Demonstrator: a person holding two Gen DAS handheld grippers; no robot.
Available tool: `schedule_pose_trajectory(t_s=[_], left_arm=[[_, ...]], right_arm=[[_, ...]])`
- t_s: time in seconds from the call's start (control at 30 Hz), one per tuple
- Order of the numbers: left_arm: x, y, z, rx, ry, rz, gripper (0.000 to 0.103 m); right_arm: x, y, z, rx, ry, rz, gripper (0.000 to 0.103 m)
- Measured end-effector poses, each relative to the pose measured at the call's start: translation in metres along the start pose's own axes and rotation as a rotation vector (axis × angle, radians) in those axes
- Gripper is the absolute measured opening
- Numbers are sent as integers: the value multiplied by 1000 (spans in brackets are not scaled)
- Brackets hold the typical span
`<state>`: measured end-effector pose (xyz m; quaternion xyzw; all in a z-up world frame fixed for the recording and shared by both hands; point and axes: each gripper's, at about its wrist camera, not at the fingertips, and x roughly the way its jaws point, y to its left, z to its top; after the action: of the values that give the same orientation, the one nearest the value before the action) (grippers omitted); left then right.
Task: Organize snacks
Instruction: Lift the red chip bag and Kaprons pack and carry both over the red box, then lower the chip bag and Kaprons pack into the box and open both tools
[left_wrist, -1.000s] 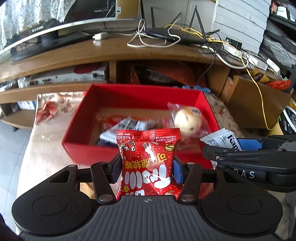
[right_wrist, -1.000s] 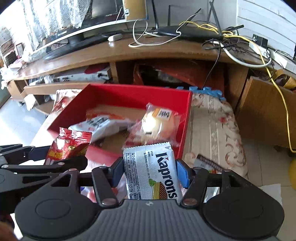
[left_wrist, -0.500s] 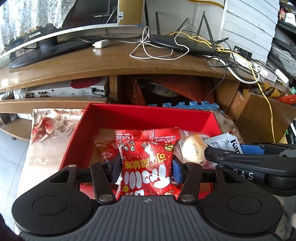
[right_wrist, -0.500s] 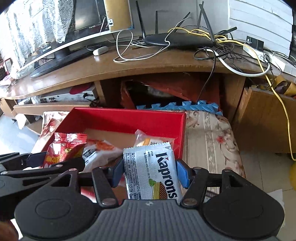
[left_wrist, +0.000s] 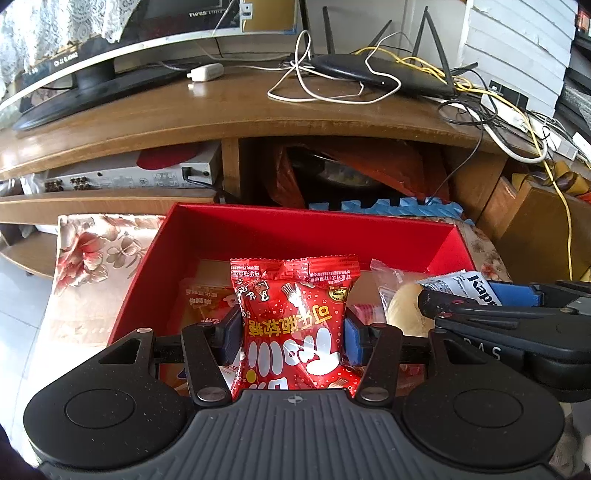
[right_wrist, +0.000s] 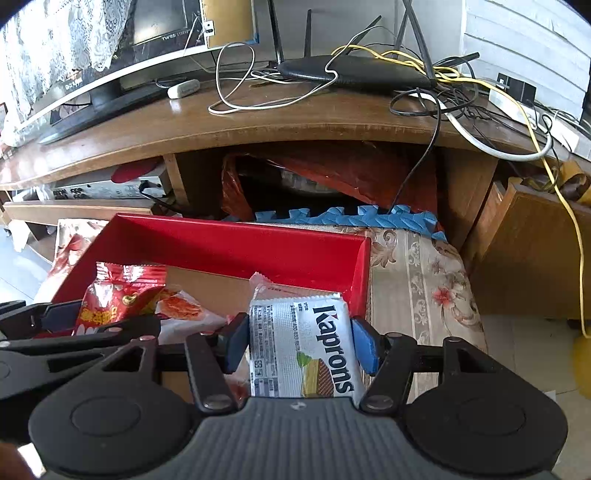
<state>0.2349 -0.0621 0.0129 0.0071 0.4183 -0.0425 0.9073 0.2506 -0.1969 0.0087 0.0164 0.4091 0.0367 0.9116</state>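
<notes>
A: What do we have in the left gripper (left_wrist: 293, 334)?

B: We have its blue pads pressed against both sides of a red candy bag (left_wrist: 295, 325). The bag is glossy and puffed, with white bubble lettering, a small gold badge near its top right, and a crimped upper seam. We hold it upright over the near part of the red box (left_wrist: 306, 230), towards the box's left side.

A: And the right gripper (right_wrist: 301, 341)?

B: Clamped on a silver-white wafer packet (right_wrist: 301, 347). "Kaprons" runs down its face in dark letters, with fine print on the left and a picture of a wafer and green leaves at the bottom. We hold it above the box's near right corner, just inside the right wall.

A: What lies in the box?

B: On the brown cardboard floor we see a clear-wrapped round bun (left_wrist: 400, 308) towards the right wall, and an orange-red packet (left_wrist: 203, 308) flat near the left wall. Other wrappers under our grippers are too hidden to tell.

A: And the box itself?

B: It sits on a floral cloth (right_wrist: 417, 280), with its far wall close to the cloth's far edge, in front of a wooden TV stand (left_wrist: 221, 114).
</notes>
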Motion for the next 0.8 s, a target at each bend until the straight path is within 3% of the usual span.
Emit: schedule_pose_trajectory(t_s=[0.37,0.8], left_arm=[[16,3,0,-5,26,33,60],[25,8,-2,-11,45,50,60]], right_arm=[[12,13,2,-86,-27,-56,64],[27,18,0,-88,-7,-38,63]])
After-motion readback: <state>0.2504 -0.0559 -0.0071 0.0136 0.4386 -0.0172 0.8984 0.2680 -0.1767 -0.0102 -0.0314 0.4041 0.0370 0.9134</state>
